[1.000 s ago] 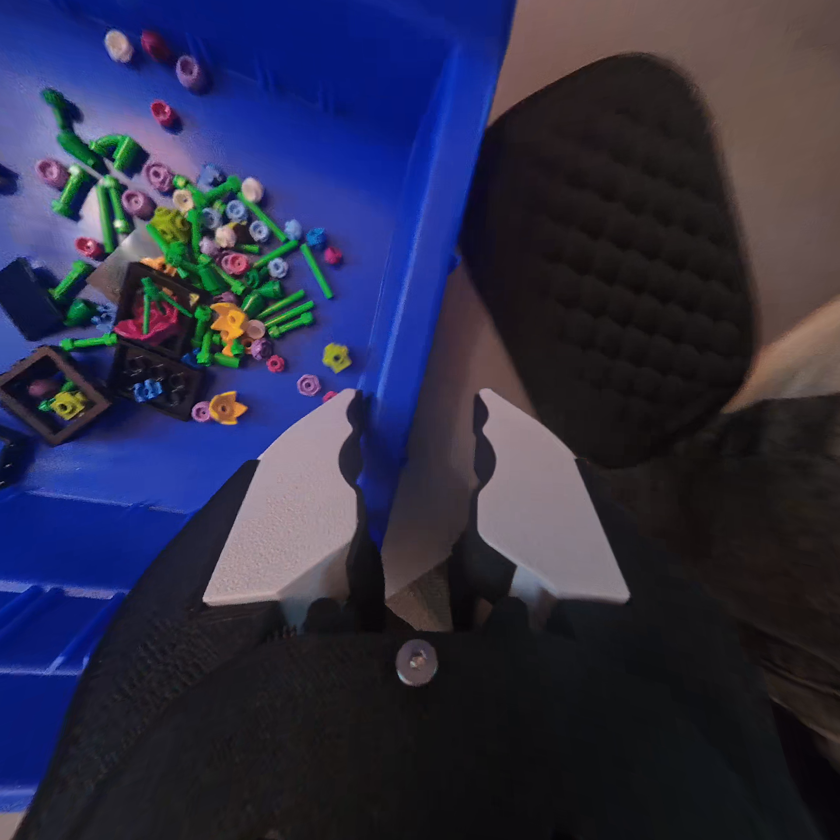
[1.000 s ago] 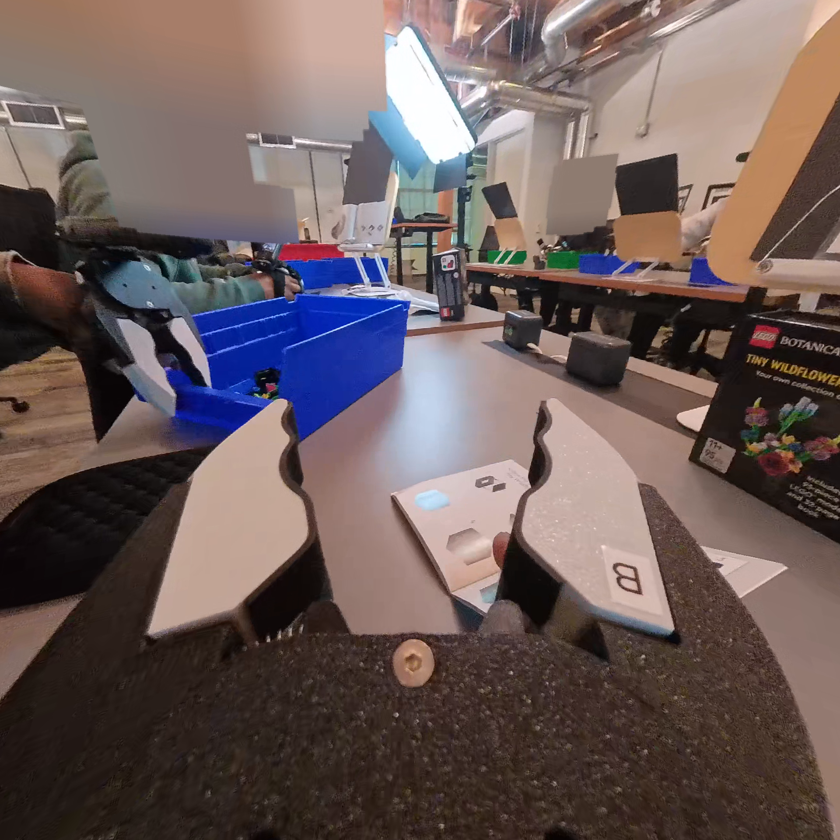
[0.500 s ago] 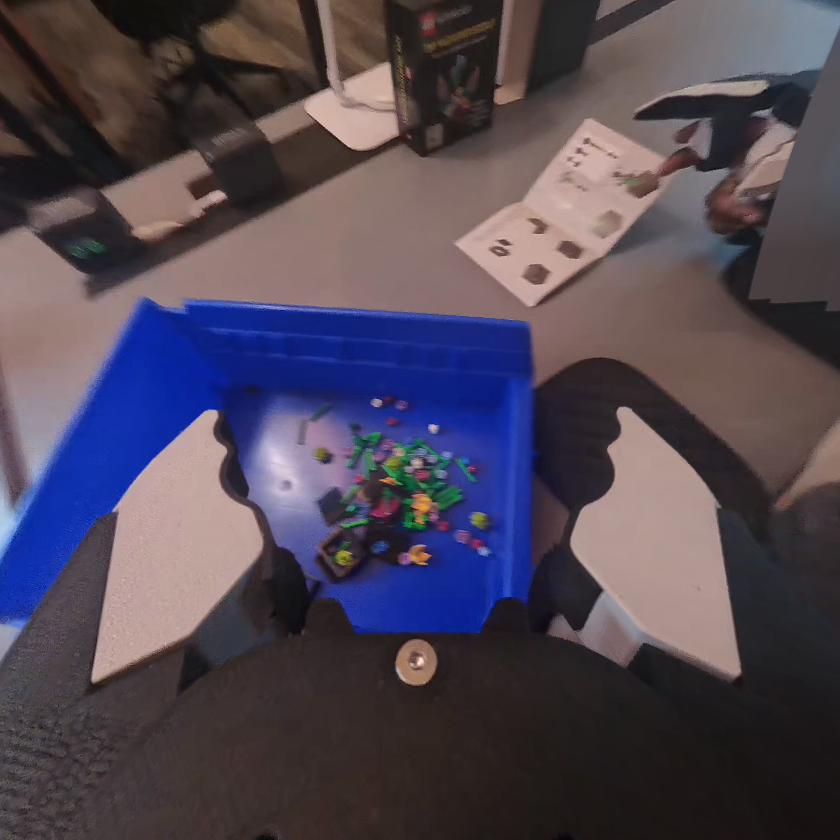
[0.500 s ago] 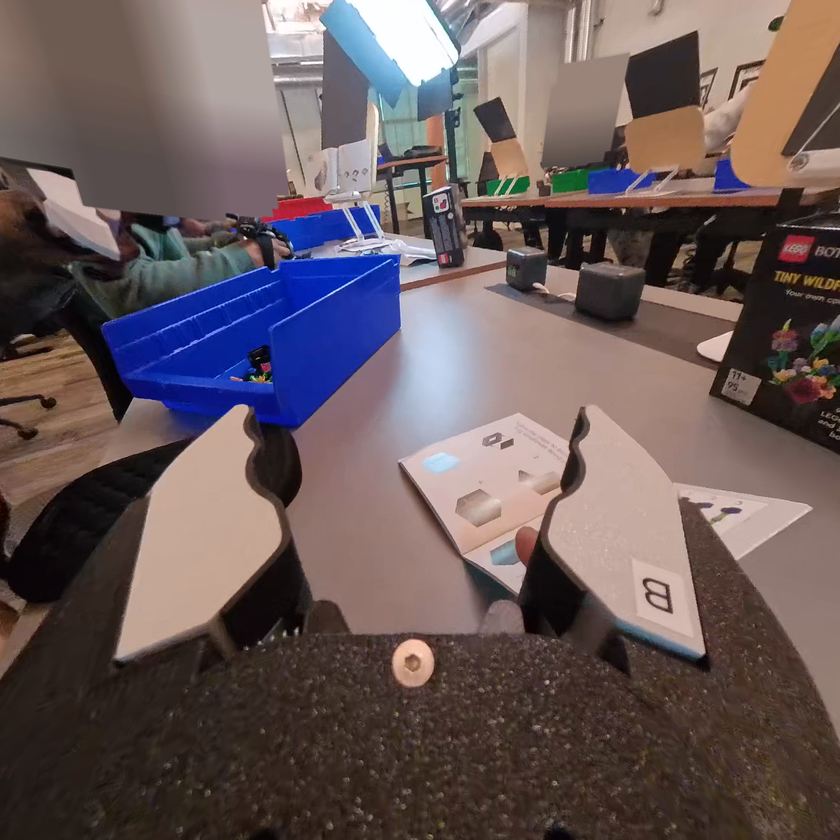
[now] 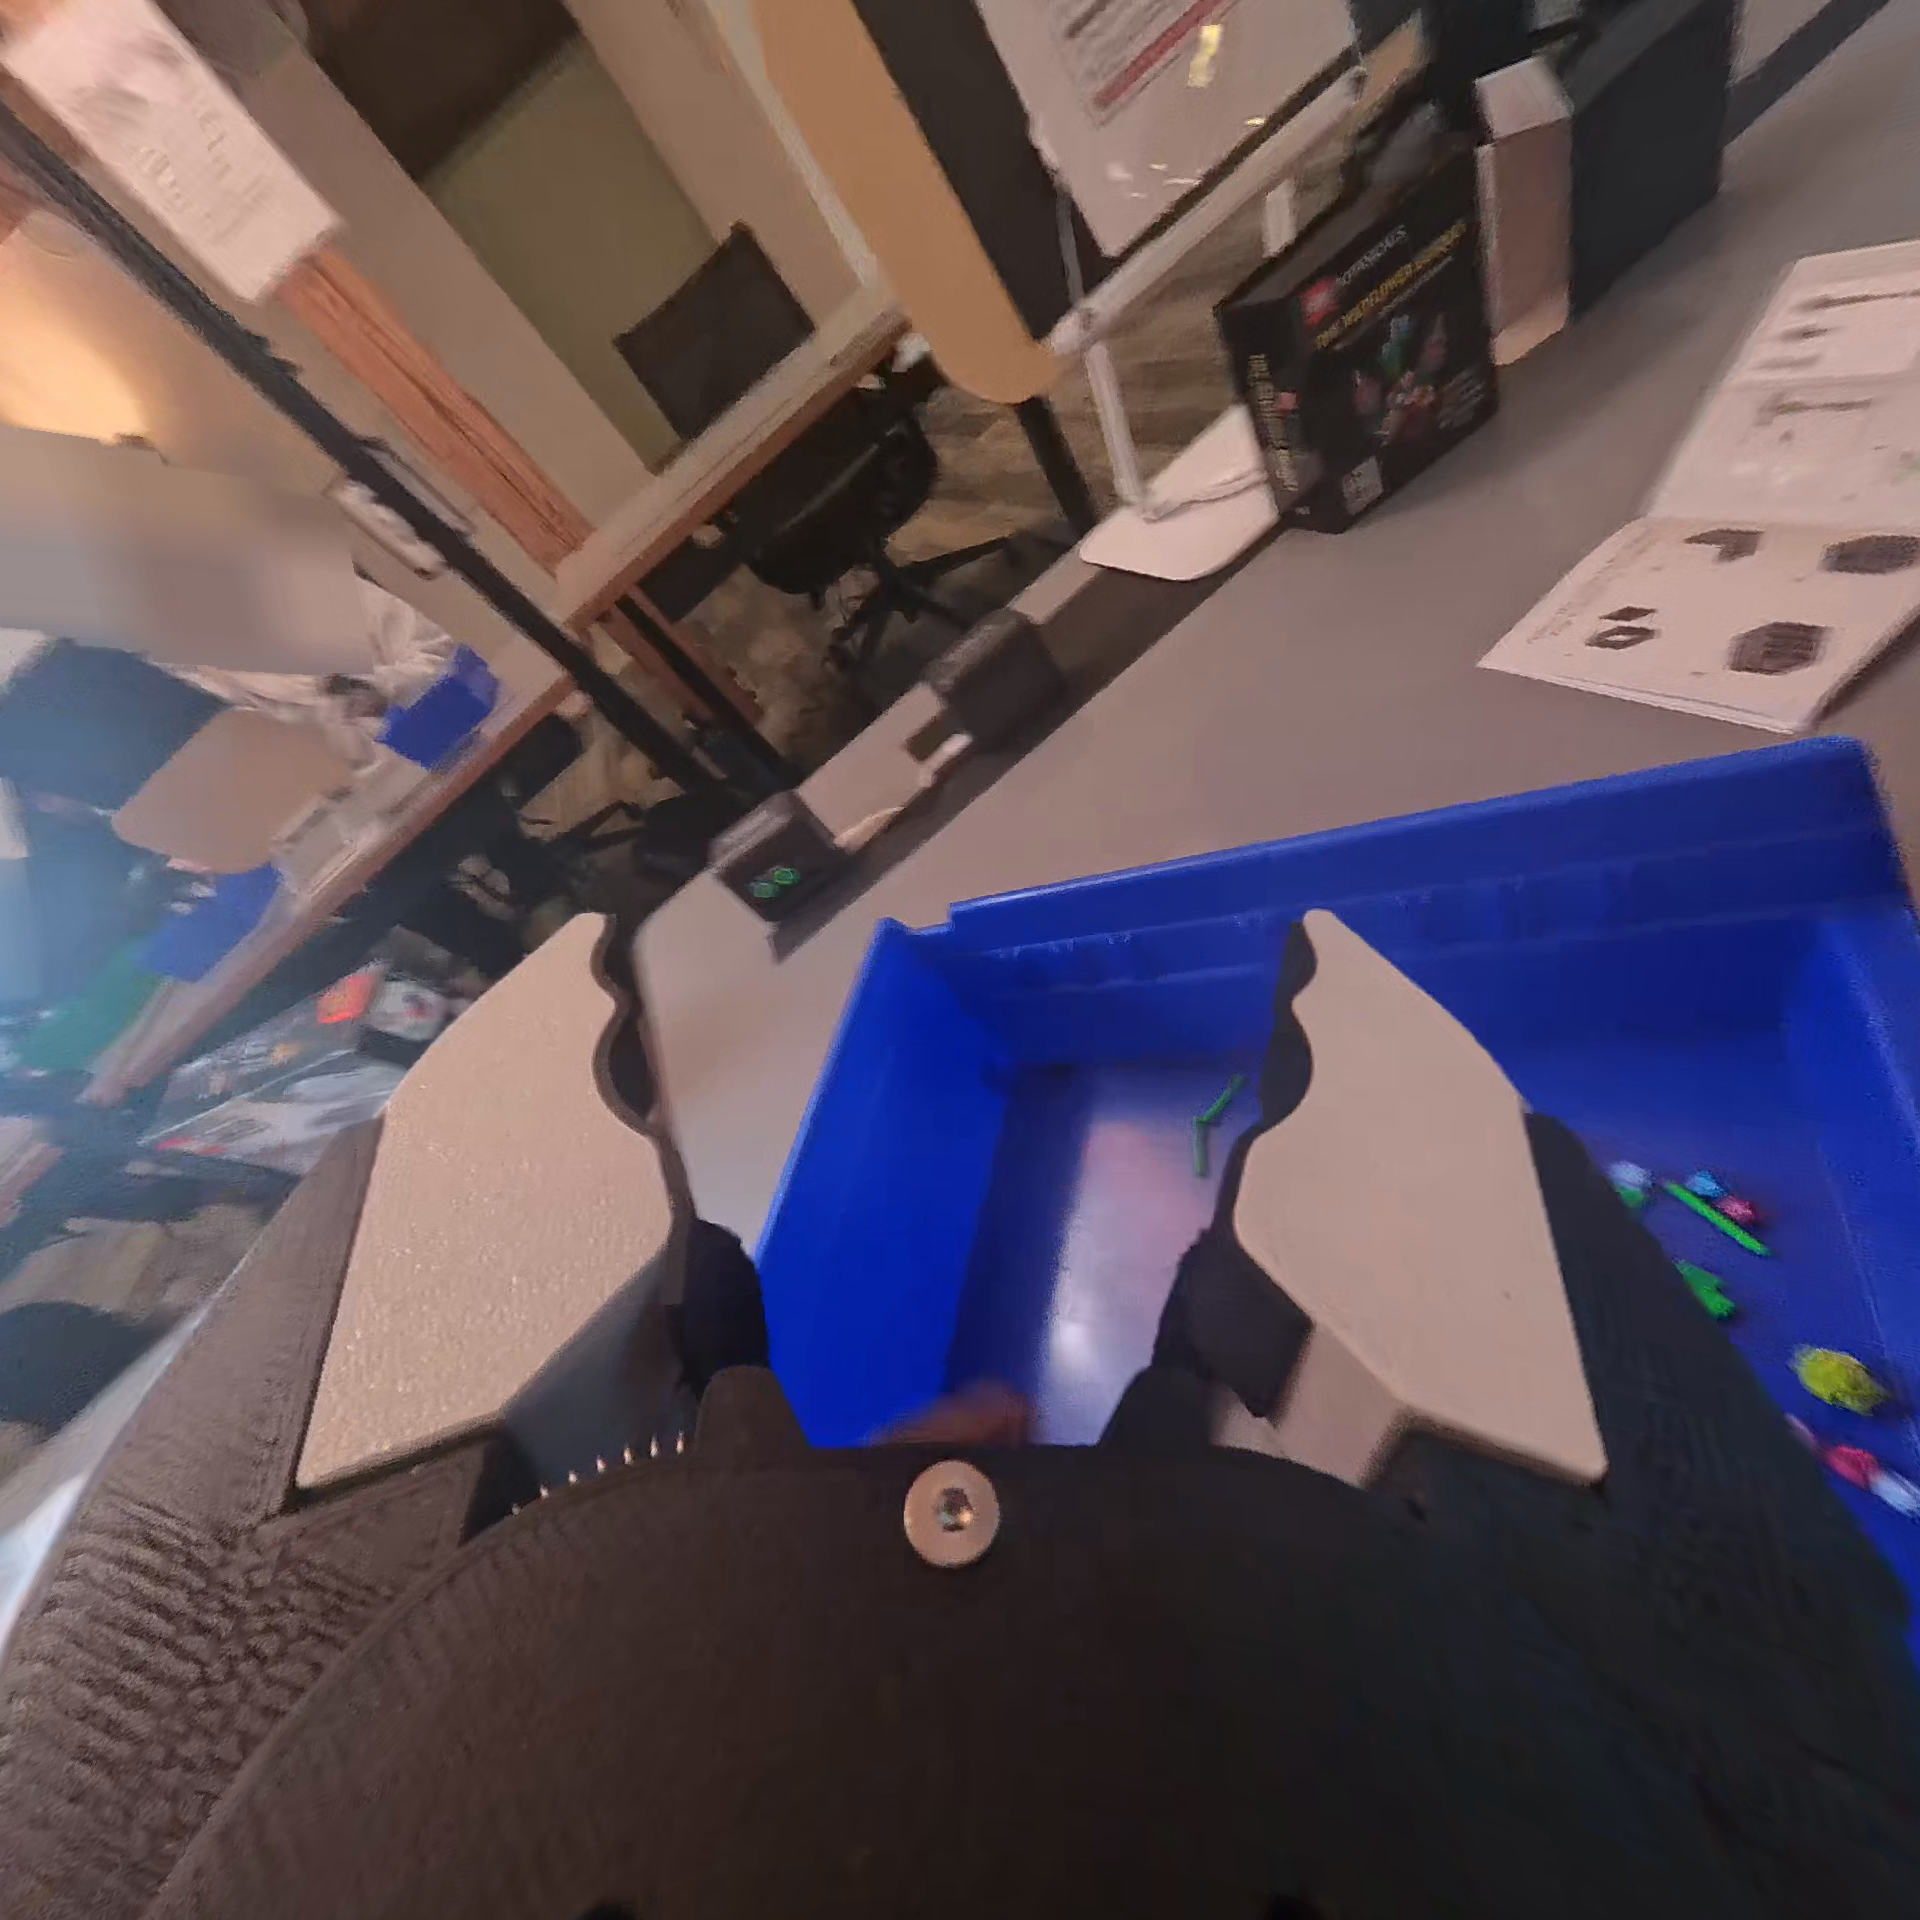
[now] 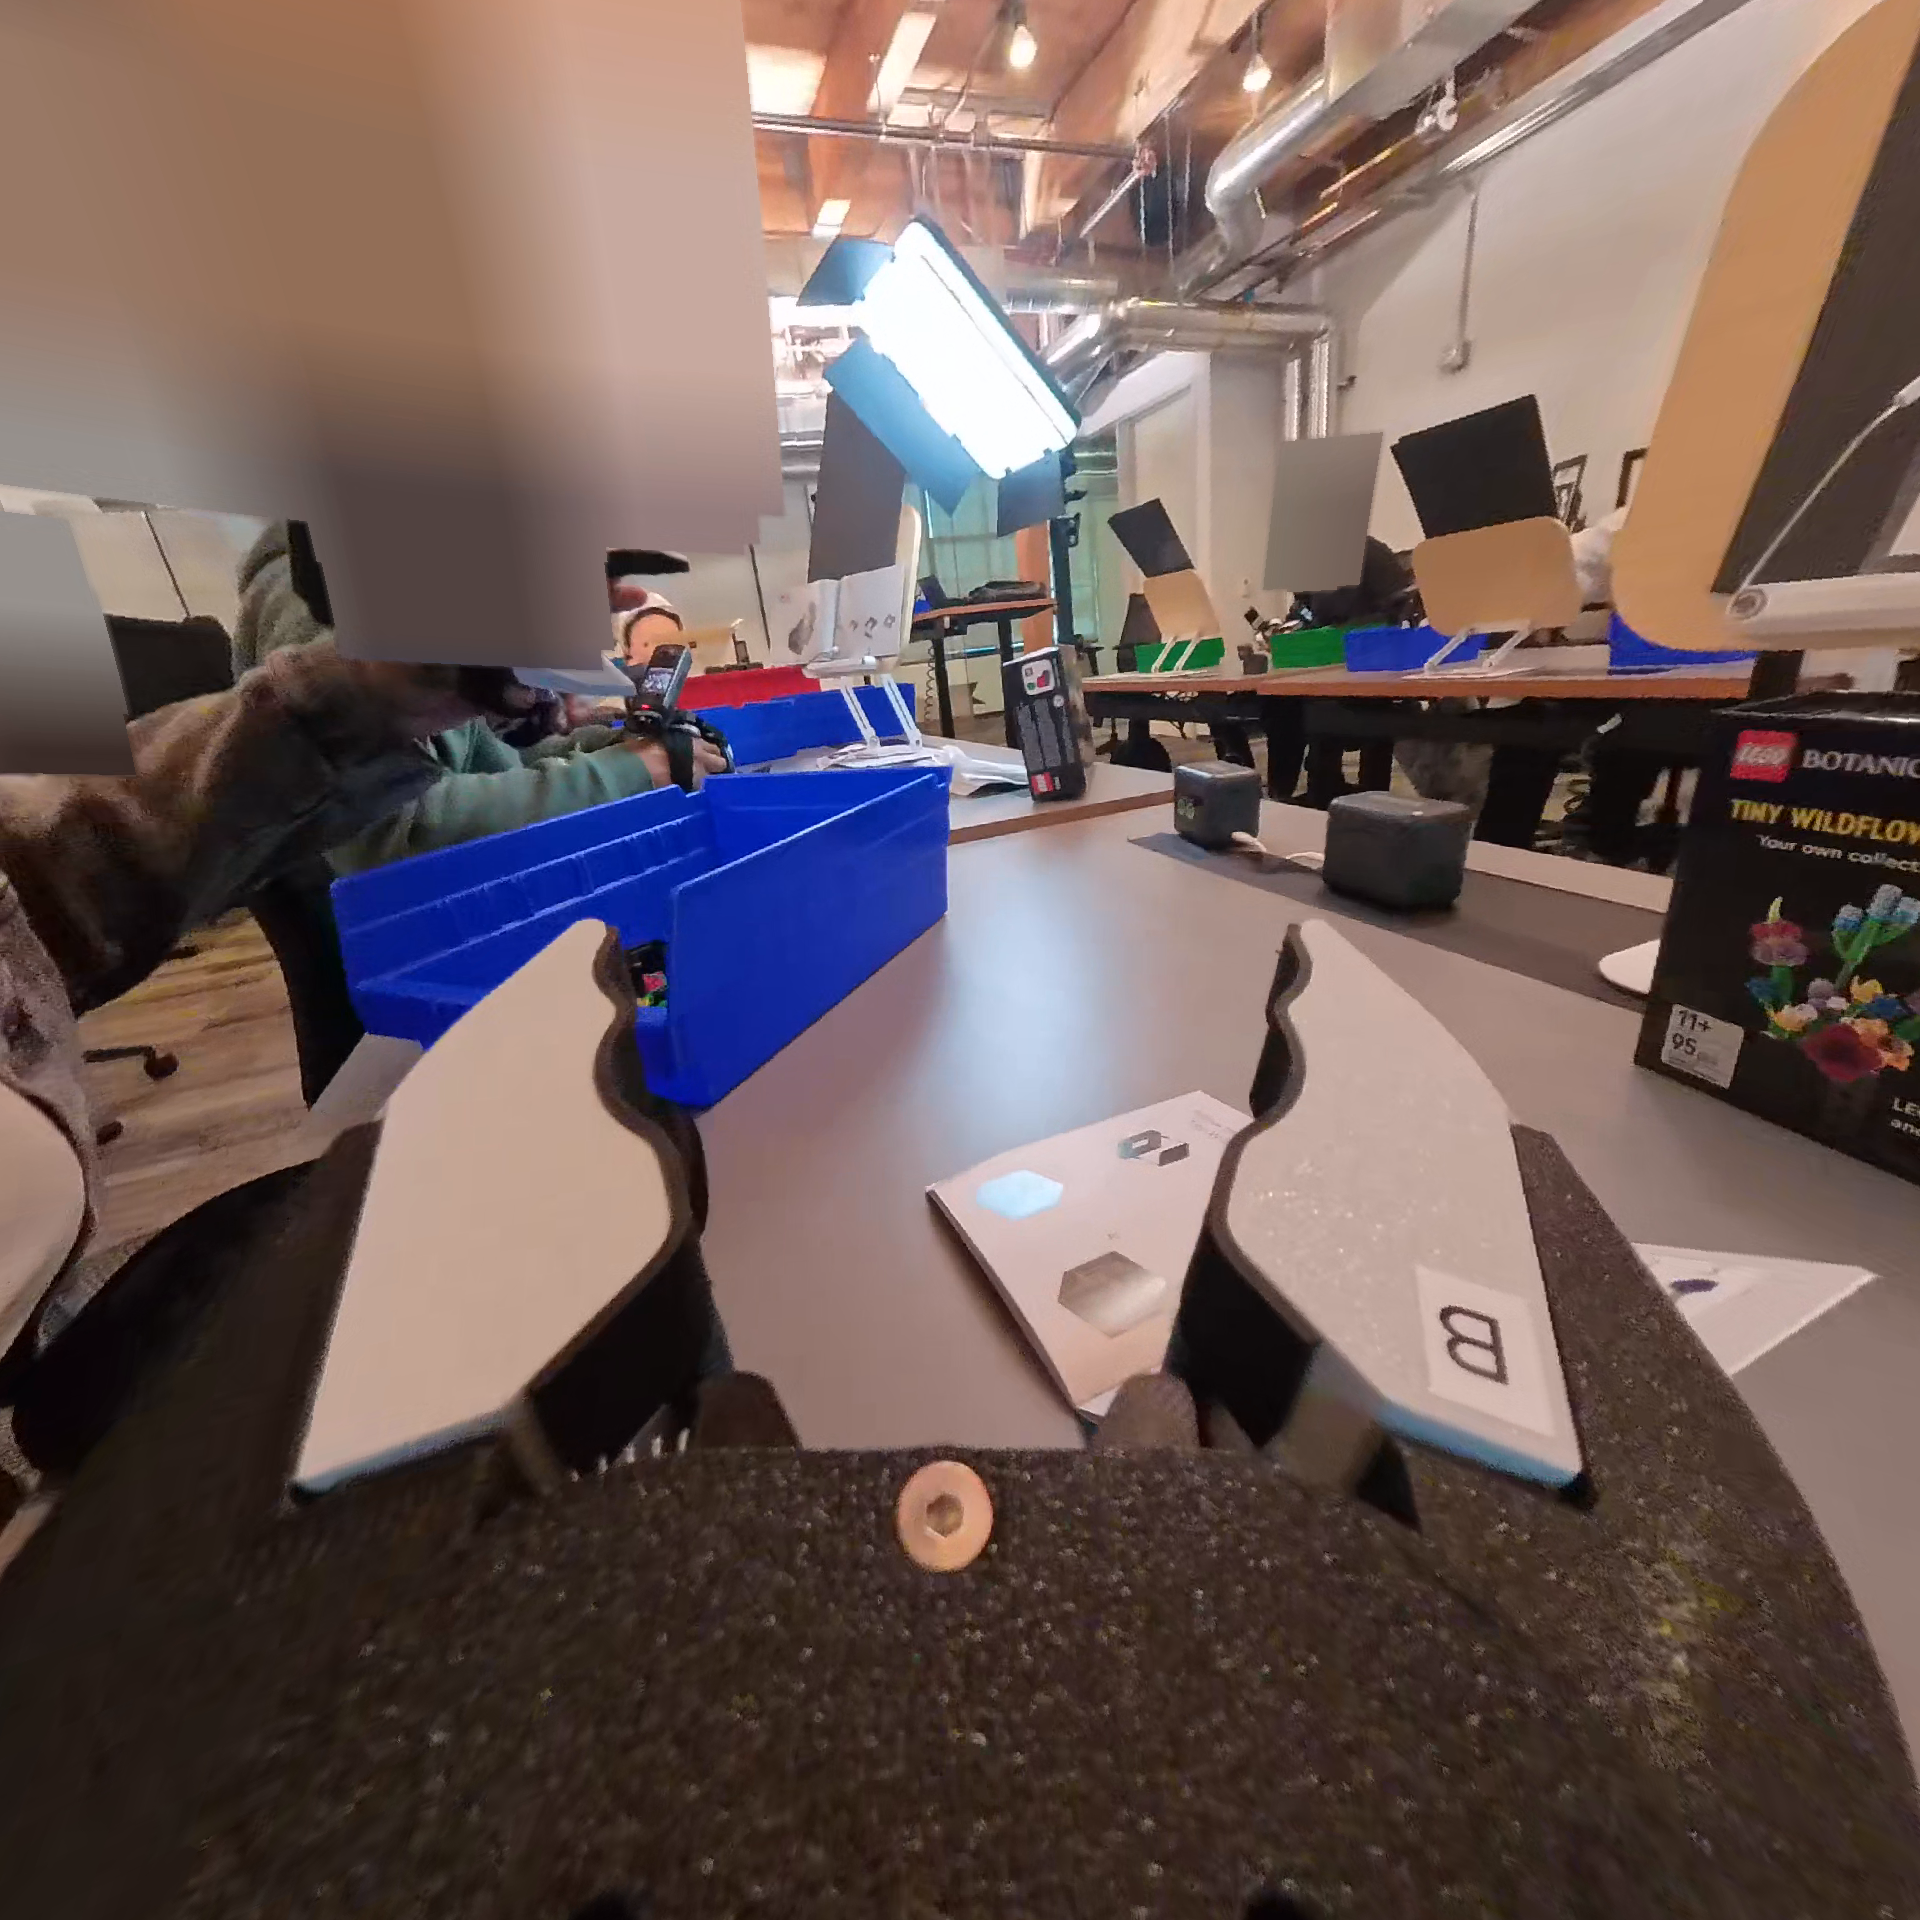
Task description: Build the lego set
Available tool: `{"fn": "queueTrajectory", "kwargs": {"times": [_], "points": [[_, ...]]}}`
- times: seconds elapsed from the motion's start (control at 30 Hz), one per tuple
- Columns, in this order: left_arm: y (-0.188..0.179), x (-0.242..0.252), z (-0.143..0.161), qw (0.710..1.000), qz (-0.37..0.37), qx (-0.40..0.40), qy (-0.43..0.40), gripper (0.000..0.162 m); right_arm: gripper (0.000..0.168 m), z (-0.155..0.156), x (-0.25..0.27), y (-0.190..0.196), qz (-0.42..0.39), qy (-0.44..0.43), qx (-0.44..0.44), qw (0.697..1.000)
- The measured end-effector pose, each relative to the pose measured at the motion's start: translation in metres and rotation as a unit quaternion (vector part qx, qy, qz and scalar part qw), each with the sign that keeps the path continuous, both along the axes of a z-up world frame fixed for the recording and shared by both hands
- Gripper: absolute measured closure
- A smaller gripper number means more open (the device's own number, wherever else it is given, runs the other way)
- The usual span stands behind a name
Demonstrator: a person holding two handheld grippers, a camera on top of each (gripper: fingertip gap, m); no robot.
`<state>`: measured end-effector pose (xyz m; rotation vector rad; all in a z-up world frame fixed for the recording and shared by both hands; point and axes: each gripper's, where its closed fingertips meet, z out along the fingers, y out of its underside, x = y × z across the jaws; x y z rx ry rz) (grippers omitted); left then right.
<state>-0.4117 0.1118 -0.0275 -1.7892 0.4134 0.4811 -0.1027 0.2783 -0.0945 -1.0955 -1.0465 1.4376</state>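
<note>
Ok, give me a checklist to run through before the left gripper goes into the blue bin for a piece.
1. Left gripper open and empty: ok.
2. Right gripper open and empty: ok.
3. Left gripper lined up inside the blue bin: not ok, its fingers straddle the bin's left wall.
4. Lego pieces in sight: ok, loose on the bin floor to the right.
5. Which piece to take: cannot tell, the view is blurred.
6. Instruction booklet open on the table: ok.
</note>
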Motion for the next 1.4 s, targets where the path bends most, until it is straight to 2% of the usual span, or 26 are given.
{"fn": "queueTrajectory", "kwargs": {"times": [0.07,0.13,0.23,0.27,0.43,0.53,0.67,0.9,1.0,1.07,1.13,1.2,1.27,1.3,1.33,1.37,1.4], "points": [[-0.002,0.007,-0.007,0.998,-0.045,-0.027,-0.046,0.046,0.050,-0.003,-0.003,-0.004,-0.001,-0.009,0.025,1.000],[-0.007,0.015,-0.015,0.991,-0.087,-0.073,-0.071,0.044,0.054,-0.006,-0.005,-0.008,0.002,-0.019,0.044,0.999],[-0.021,0.023,-0.045,0.968,-0.121,-0.208,-0.073,0.043,0.059,-0.005,-0.005,-0.015,0.022,-0.013,0.043,0.999],[-0.026,0.024,-0.058,0.956,-0.128,-0.256,-0.060,0.048,0.059,-0.005,-0.005,-0.015,0.022,-0.012,0.044,0.999],[-0.043,0.027,-0.125,0.867,-0.171,-0.467,0.027,0.085,0.063,-0.006,-0.006,-0.021,0.035,-0.014,0.054,0.998],[-0.055,0.022,-0.156,0.809,-0.185,-0.556,0.047,0.097,0.064,-0.006,-0.005,-0.023,0.037,-0.015,0.062,0.997],[-0.061,0.008,-0.175,0.777,-0.170,-0.604,0.051,0.112,0.065,-0.005,-0.004,-0.022,0.037,-0.010,0.060,0.997],[-0.069,0.010,-0.187,0.769,-0.175,-0.613,0.046,0.111,0.067,-0.004,-0.003,-0.023,0.039,-0.010,0.060,0.997],[-0.070,0.009,-0.193,0.761,-0.166,-0.625,0.060,0.121,0.067,-0.005,-0.003,-0.024,0.040,-0.011,0.064,0.997],[-0.070,0.005,-0.185,0.767,-0.143,-0.621,0.068,0.128,0.067,-0.005,-0.003,-0.024,0.040,-0.010,0.063,0.997],[-0.059,0.004,-0.165,0.807,-0.128,-0.570,0.081,0.129,0.067,-0.004,-0.003,-0.024,0.043,-0.009,0.060,0.997],[-0.039,0.011,-0.135,0.867,-0.116,-0.479,0.075,0.129,0.068,-0.005,-0.003,-0.025,0.044,-0.011,0.062,0.997],[-0.006,0.033,-0.088,0.945,-0.123,-0.301,0.042,0.129,0.069,-0.004,-0.004,-0.027,0.047,-0.012,0.066,0.997],[0.007,0.055,-0.057,0.971,-0.139,-0.192,-0.015,0.129,0.071,-0.003,-0.005,-0.029,0.051,-0.011,0.065,0.997],[0.015,0.081,-0.021,0.978,-0.168,-0.079,-0.095,0.129,0.072,-0.002,-0.005,-0.031,0.055,-0.010,0.063,0.996],[0.014,0.107,0.015,0.959,-0.212,0.027,-0.184,0.129,0.072,-0.001,-0.007,-0.033,0.060,-0.010,0.060,0.996],[0.009,0.128,0.046,0.923,-0.251,0.114,-0.270,0.129,0.073,0.002,-0.008,-0.036,0.065,-0.009,0.057,0.996]]}}
